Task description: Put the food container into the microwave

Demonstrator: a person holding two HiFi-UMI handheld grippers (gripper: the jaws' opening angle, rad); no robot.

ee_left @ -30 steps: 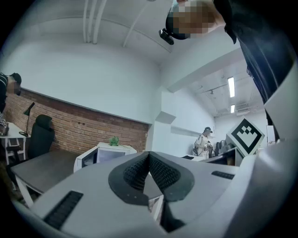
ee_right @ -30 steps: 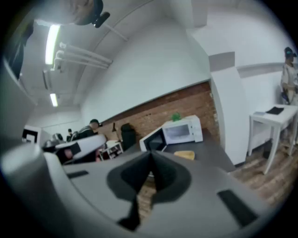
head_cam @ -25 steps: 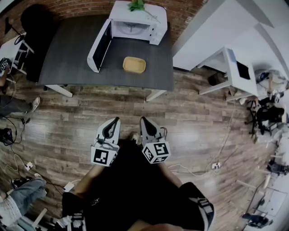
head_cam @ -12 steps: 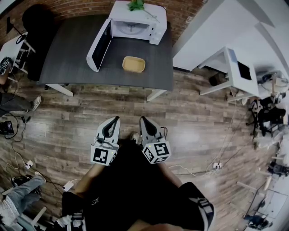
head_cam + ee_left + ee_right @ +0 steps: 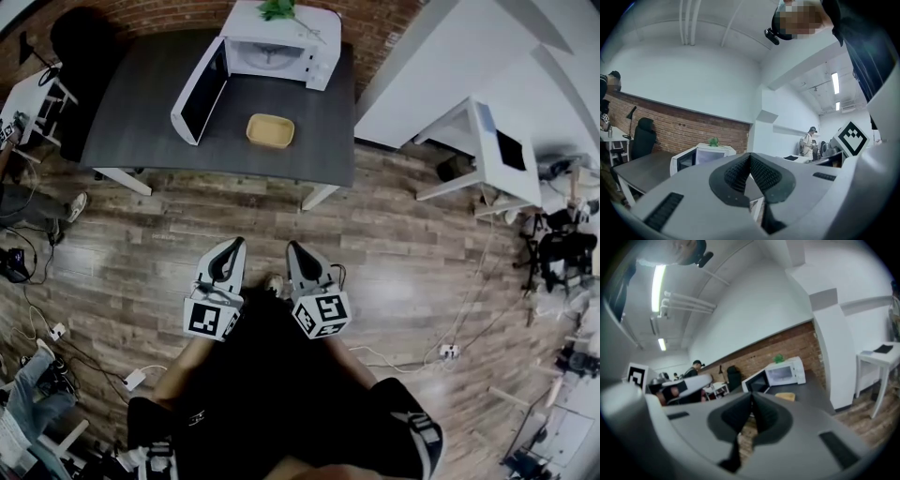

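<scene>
Since a second ago the desk [image 5: 131, 112] has been shifted slightly up-left in the head view. The left hand-held gripper [image 5: 228, 265] and right hand-held gripper [image 5: 301, 264] are pinched closed, nothing held. The food container [image 5: 270, 130] is parked well ahead, before the microwave [image 5: 309, 37]. Its open door [image 5: 197, 92], ahead-left, could get clipped by a wide swing; bare floor [image 5: 394, 244] is left between.

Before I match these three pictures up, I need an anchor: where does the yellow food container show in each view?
Head view: food container on the dark table, upper centre, before the open microwave.
Left gripper view: not in it.
Right gripper view: right of centre, on the table below the microwave.
Shared landmark: the white microwave with a green plant on top.
</scene>
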